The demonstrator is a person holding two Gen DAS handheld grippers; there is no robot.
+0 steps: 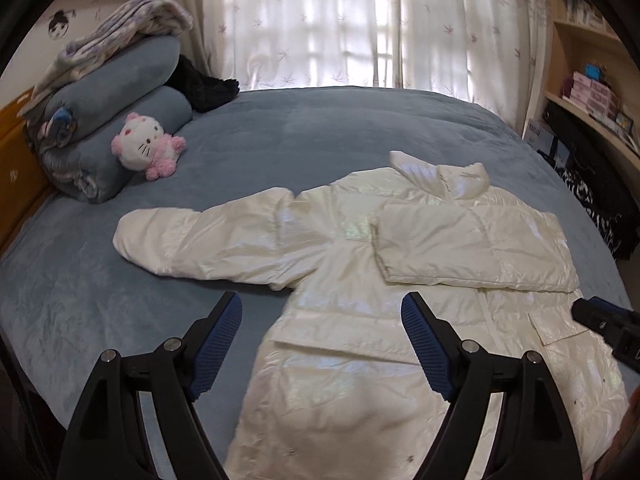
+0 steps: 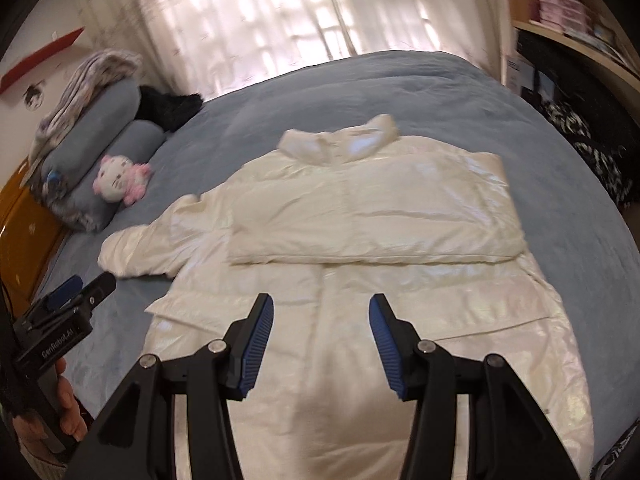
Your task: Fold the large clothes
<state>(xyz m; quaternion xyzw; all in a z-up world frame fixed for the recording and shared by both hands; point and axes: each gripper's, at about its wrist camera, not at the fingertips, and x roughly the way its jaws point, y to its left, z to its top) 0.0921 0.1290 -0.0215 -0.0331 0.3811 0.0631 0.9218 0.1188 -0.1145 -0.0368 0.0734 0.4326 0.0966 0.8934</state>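
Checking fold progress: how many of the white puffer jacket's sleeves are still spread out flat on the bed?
1. The left-hand sleeve of the shiny white puffer jacket lies stretched out on the blue-grey bed cover. The other sleeve is already folded across the chest.

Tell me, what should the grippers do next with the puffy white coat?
Probably bring the left gripper to the left sleeve and fold it across the white coat. That sleeve lies stretched out on the blue bed cover, while the other sleeve is already folded over. Both jaws are empty.
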